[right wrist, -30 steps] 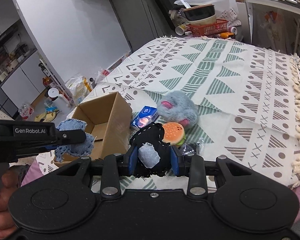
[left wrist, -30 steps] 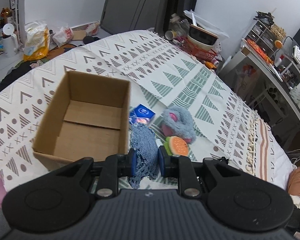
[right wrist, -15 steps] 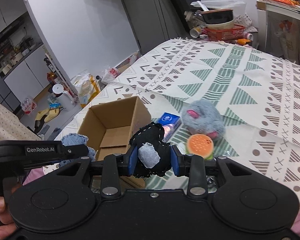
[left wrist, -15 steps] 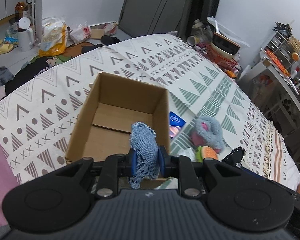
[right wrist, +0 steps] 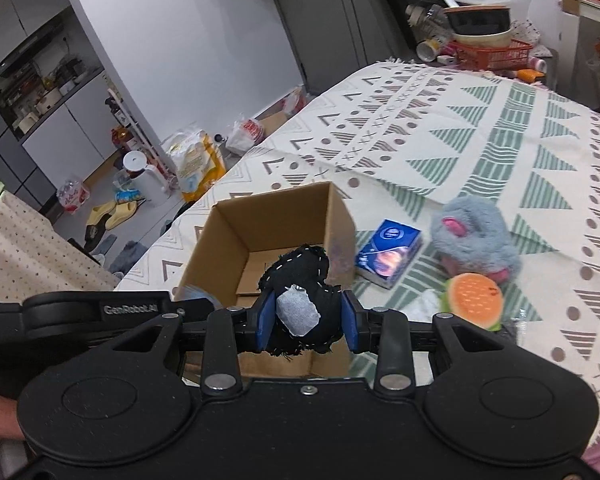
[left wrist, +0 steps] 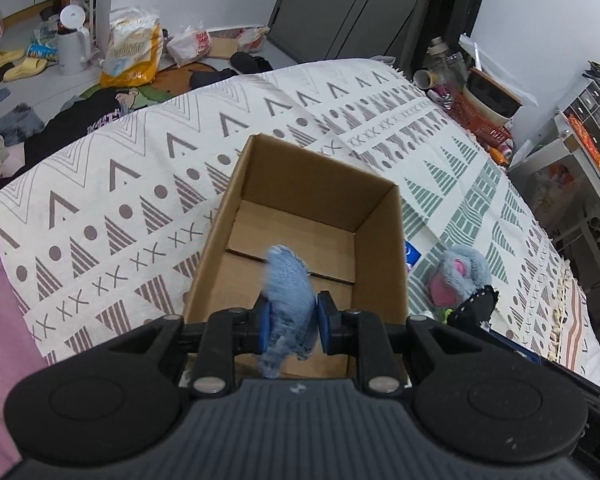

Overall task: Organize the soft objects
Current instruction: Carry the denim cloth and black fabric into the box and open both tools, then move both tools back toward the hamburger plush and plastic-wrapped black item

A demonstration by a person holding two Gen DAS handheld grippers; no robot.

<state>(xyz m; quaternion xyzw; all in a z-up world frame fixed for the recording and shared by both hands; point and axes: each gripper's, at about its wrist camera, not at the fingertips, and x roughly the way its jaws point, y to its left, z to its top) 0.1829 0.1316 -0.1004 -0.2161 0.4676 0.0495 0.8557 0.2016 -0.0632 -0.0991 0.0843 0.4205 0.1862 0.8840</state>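
Note:
An open cardboard box (left wrist: 376,256) (right wrist: 224,236) stands on the patterned bedspread. My left gripper (left wrist: 293,322) is shut on a blue denim cloth (left wrist: 288,292) and holds it over the box's near edge. My right gripper (right wrist: 306,322) is shut on a black cloth toy with a grey patch (right wrist: 300,300), just above the box's near right corner. A grey fluffy plush (right wrist: 476,236) (left wrist: 460,276) and a burger-shaped soft toy (right wrist: 474,300) lie right of the box.
A blue packet (right wrist: 390,252) lies between the box and the plush. The bedspread (left wrist: 140,184) runs far left and back. A red basket with bowls (right wrist: 488,50) stands beyond the bed's far end. Bags, slippers and a white kettle (left wrist: 74,40) litter the floor at left.
Both grippers moved left and forward over the box with their cloths. The denim cloth now hangs above the box's inside instead of beside it.

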